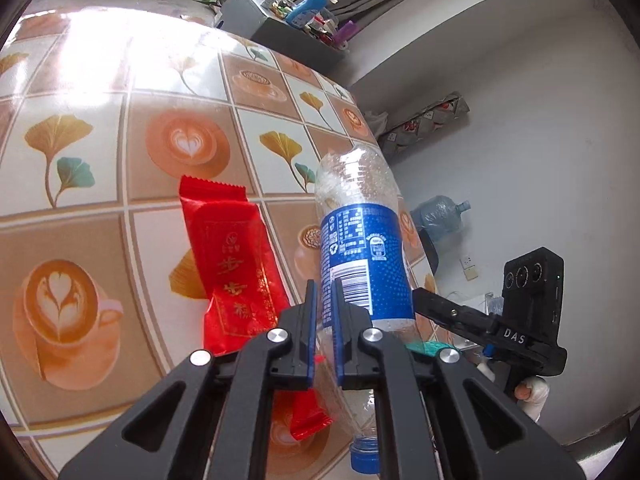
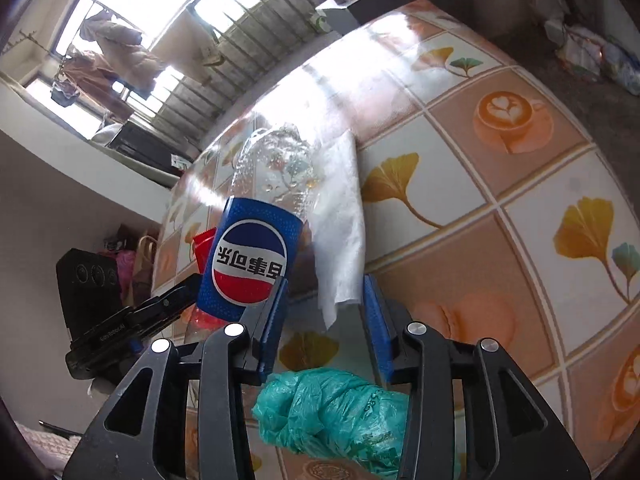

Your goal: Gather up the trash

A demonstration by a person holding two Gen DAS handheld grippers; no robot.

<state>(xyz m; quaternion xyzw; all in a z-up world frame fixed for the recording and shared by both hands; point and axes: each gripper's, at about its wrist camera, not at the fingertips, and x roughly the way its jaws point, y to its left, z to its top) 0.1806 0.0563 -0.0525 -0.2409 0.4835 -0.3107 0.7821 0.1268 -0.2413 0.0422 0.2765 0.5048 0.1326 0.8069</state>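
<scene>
My left gripper [image 1: 324, 292] is shut on an empty clear plastic Pepsi bottle [image 1: 360, 240] with a blue label, held upside down, its blue cap [image 1: 364, 454] at the bottom. The bottle also shows in the right wrist view [image 2: 252, 256], at left. A red snack wrapper [image 1: 236, 264] lies on the patterned tablecloth [image 1: 120, 140] just left of the bottle. My right gripper [image 2: 326, 292] is open above a crumpled teal plastic bag [image 2: 332, 412]. A white tissue [image 2: 340, 220] lies on the table ahead of it.
The right gripper's body [image 1: 532, 308] shows to the right in the left wrist view, off the table's edge. A dark cabinet with clutter [image 1: 296, 20] stands behind the table. A water jug [image 1: 440, 216] sits on the floor by the wall.
</scene>
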